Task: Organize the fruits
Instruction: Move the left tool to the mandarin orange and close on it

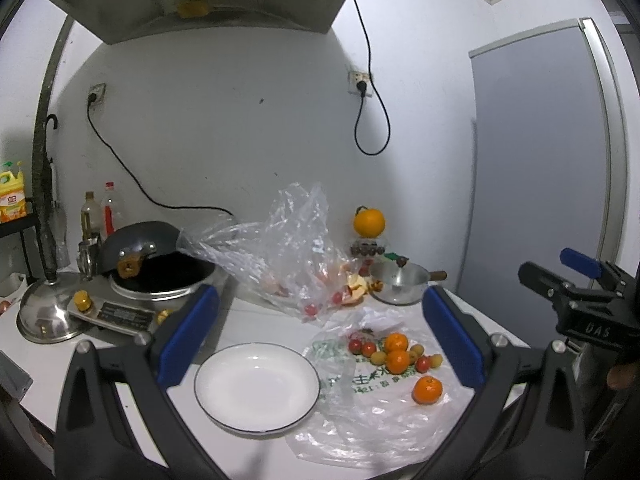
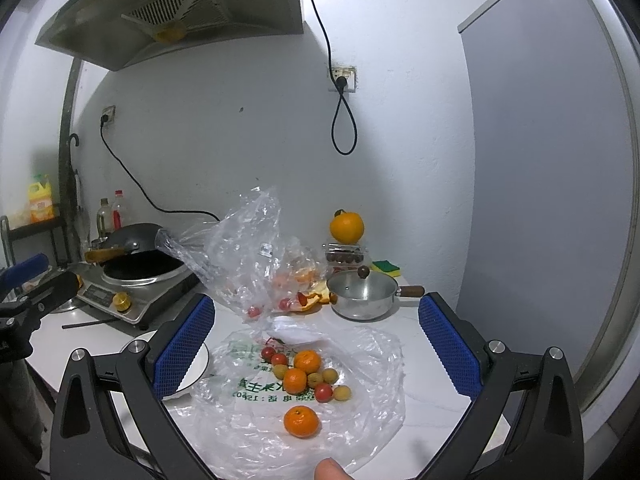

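Mandarins, cherry tomatoes and small yellow fruits point(image 1: 394, 354) point(image 2: 306, 374) lie in a cluster on a flat clear plastic bag point(image 1: 372, 412) point(image 2: 360, 400) on the white counter. One mandarin point(image 1: 427, 390) point(image 2: 302, 422) lies apart, nearer me. An empty white plate point(image 1: 256, 386) point(image 2: 198, 360) sits left of the bag. My left gripper point(image 1: 320, 332) is open above the plate and fruit. My right gripper point(image 2: 316, 344) is open above the fruit cluster; it also shows at the right edge of the left wrist view point(image 1: 580, 280).
A crumpled clear bag point(image 1: 288, 248) point(image 2: 256, 252) holding a few tomatoes and peel stands behind. A small steel pot point(image 1: 400, 282) point(image 2: 362, 294) sits at the back right, with a large orange point(image 1: 369, 222) point(image 2: 347, 227) on a stand. A wok on a cooker point(image 1: 160, 268) point(image 2: 140, 268) is to the left.
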`<state>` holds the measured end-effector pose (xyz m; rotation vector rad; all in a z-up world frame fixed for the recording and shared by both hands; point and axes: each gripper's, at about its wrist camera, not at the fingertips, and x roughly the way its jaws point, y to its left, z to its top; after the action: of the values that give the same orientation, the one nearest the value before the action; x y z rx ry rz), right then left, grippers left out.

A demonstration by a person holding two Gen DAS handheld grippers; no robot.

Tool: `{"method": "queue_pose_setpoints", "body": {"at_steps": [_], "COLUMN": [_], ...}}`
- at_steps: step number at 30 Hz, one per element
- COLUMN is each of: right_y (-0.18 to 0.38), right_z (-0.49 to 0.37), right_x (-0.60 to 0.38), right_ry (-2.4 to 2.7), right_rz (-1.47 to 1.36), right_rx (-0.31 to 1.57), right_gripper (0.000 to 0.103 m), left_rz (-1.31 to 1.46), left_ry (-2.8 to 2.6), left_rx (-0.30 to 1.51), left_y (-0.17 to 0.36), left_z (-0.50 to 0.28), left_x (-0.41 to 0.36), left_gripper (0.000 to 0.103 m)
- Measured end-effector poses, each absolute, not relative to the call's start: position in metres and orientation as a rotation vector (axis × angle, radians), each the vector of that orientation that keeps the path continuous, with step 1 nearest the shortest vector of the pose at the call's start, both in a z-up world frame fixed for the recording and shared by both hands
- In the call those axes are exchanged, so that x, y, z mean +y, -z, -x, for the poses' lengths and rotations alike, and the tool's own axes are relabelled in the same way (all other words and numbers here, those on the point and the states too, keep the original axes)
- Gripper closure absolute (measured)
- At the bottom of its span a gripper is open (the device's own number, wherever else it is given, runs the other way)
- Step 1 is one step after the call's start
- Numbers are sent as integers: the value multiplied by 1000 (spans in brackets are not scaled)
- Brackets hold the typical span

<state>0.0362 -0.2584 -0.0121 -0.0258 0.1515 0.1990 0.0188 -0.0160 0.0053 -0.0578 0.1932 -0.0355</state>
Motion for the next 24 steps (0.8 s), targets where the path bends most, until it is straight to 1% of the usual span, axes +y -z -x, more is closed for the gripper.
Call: {"method": "queue_pose_setpoints", "body": {"at_steps": [24], "right_y": [68], "right_z": [-93], "right_x": [-334], "right_ry": [-233], "right_rz": [15], "right_rx": [290], "right_gripper": [0], "left_rz": [-14], "left_ry": [140], "left_rx": [394], "left_y": [56], "left_z": [-96], "left_x": [-113], "left_gripper": [1]}}
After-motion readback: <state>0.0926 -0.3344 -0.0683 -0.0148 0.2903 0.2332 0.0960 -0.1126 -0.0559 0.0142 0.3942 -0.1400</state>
